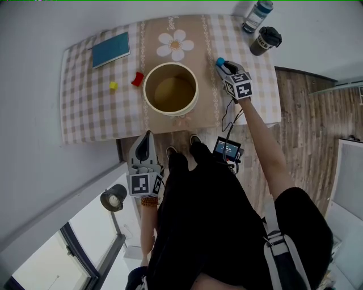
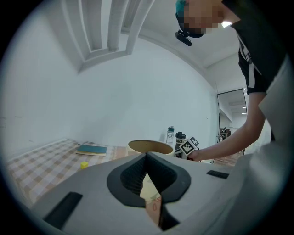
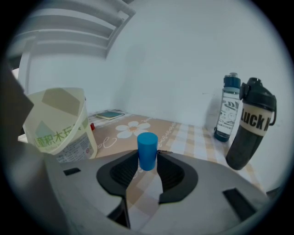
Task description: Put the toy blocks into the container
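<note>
Checked cloth covers the worktop, where a teal book lies at far left, with a small yellow block and a red block on the cloth nearer the round open container, the red one just beside its left wall. Off the worktop's near edge, below the container in the head view, the left tool is held with its jaws pressed together and nothing between them. Just right of the container, on the flower-printed runner, the right tool pinches an upright blue cylinder block between its jaws, while a water bottle and a dark tumbler stand at the far right corner.
</note>
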Demonstrator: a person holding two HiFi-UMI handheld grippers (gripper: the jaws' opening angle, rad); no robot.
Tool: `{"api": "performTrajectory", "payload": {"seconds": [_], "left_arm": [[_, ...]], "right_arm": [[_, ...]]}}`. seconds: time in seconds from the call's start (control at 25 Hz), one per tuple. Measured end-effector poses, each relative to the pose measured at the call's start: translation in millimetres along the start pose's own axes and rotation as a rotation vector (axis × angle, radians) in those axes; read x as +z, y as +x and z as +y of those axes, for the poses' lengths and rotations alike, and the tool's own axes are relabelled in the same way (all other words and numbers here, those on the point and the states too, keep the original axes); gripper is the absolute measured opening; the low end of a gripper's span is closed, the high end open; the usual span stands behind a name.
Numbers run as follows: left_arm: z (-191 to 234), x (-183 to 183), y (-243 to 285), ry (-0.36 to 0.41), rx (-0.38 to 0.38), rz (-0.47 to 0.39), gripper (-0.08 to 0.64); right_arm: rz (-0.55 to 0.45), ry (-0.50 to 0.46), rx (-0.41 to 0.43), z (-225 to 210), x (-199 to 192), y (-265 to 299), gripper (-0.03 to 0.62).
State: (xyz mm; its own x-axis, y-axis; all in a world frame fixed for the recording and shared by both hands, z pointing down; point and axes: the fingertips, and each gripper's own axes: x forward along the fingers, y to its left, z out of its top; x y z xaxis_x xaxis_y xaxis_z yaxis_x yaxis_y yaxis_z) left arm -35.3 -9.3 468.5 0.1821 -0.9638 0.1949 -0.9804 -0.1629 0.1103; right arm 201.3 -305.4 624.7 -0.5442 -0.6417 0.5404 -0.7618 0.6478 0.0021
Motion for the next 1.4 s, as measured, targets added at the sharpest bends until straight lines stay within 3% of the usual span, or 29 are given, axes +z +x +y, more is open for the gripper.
{"api": "performTrajectory", "payload": {"seconds": [0.68, 1.4], "left_arm": [[32.6, 16.4, 12.8, -0.002, -0.108, -0.051, 0.011], [63.9, 9.5, -4.4, -0.004, -0.199, -0.05, 0.011]], "right_arm": [[-0.277, 0.019, -0.026, 65.8, 107.6, -117.5, 0.133], [-0.287, 0.02, -0.069, 145.2, 103.8, -158.2, 0.133]]}}
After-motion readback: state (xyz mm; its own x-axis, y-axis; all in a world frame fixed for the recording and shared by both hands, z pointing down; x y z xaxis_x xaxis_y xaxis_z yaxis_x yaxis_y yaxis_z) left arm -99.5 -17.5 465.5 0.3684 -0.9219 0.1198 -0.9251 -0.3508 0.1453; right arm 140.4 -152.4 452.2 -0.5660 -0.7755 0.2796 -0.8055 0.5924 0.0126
